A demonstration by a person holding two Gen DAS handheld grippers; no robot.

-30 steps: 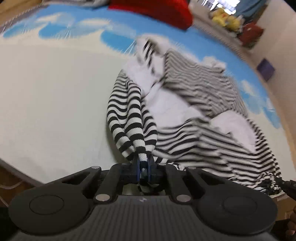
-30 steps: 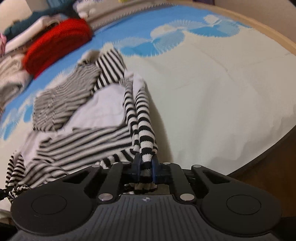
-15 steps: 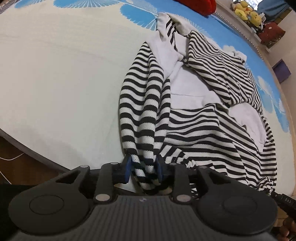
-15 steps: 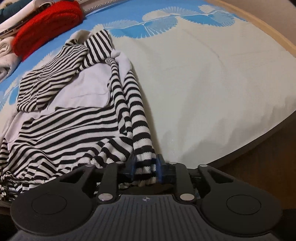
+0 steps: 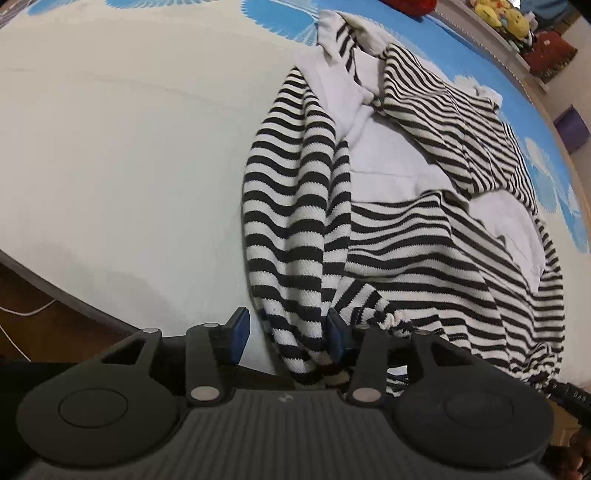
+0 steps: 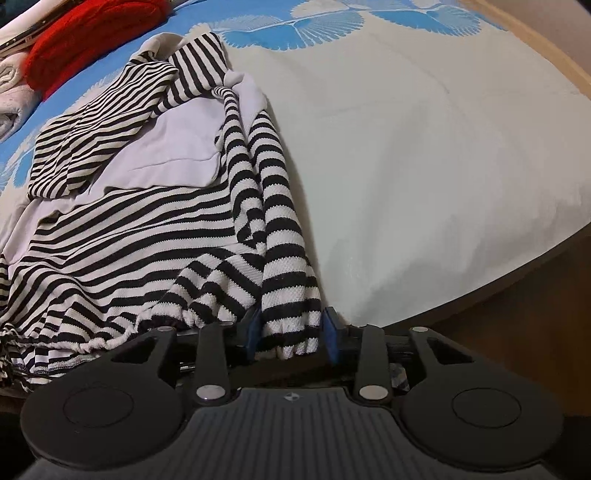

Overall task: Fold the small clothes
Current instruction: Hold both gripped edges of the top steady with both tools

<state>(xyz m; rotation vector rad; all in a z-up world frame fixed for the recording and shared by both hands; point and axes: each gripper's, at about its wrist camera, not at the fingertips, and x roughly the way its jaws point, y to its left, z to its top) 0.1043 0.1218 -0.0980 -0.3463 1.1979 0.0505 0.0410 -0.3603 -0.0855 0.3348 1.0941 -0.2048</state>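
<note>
From the left wrist, a cream and blue bed cover (image 5: 110,147) carries the striped garment (image 5: 406,229). The left gripper (image 5: 286,332) stands wide, a sleeve lying loose between.

From the right wrist, red knitwear (image 6: 92,26) lies far behind (beside pale folded cloth). The right gripper (image 6: 291,332) is open around the other sleeve.

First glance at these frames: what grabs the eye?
The black-and-white striped garment, spread rumpled over the pale sheet, dominates both views. A striped sleeve end lies between each open gripper's blue pads: left gripper, right gripper. A red knit sits at the far left on the blue-patterned border.
</note>
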